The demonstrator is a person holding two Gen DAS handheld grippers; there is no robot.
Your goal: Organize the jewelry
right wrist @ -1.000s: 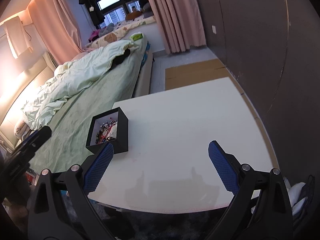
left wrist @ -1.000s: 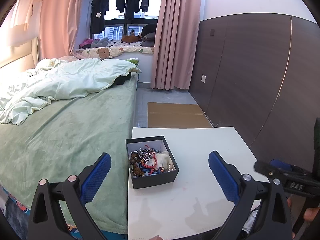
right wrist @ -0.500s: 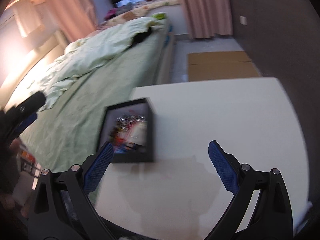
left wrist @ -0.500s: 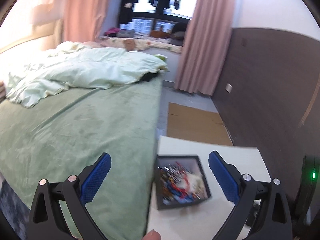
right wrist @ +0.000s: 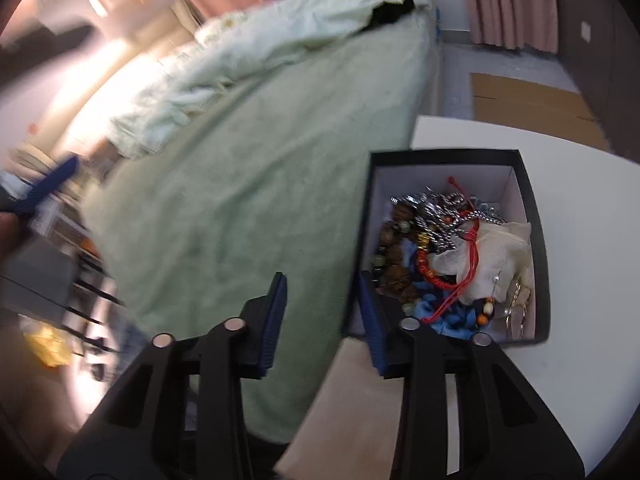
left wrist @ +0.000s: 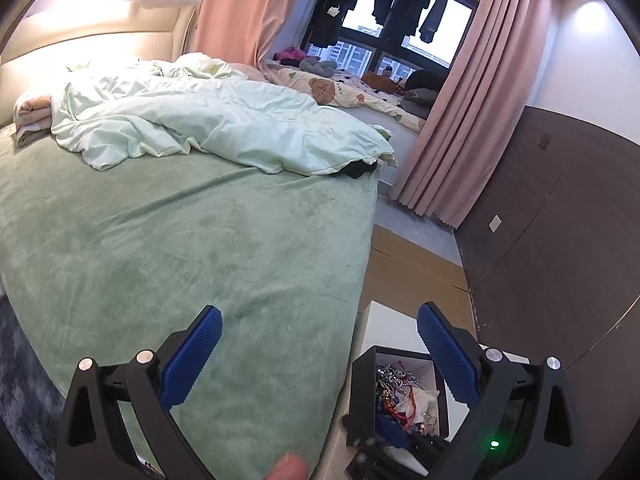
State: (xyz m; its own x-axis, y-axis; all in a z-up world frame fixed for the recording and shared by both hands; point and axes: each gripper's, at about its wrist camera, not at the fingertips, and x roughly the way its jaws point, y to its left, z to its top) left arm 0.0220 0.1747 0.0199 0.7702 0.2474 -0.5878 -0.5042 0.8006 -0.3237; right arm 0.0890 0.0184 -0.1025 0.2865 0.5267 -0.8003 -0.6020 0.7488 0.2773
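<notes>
A black open box (right wrist: 532, 216) with a white lining stands on the white table (right wrist: 580, 264) near its left edge. It holds tangled jewelry (right wrist: 444, 248): silver chains, brown beads, a red cord, blue pieces. My right gripper (right wrist: 322, 316) is half closed and empty, with its right finger just outside the box's left wall. The box also shows in the left wrist view (left wrist: 364, 380), with the right gripper's finger beside it. My left gripper (left wrist: 318, 354) is wide open and empty above the bed edge.
A bed with a green cover (left wrist: 180, 248) and a rumpled pale duvet (left wrist: 208, 128) runs along the table's left side. Flat cardboard (right wrist: 532, 100) lies on the floor beyond the table. A dark panelled wall (left wrist: 560, 220) stands on the right.
Both grippers have swung left toward the bed. My right gripper has narrowed and moved up to the box's left wall. The left gripper stays wide open.
</notes>
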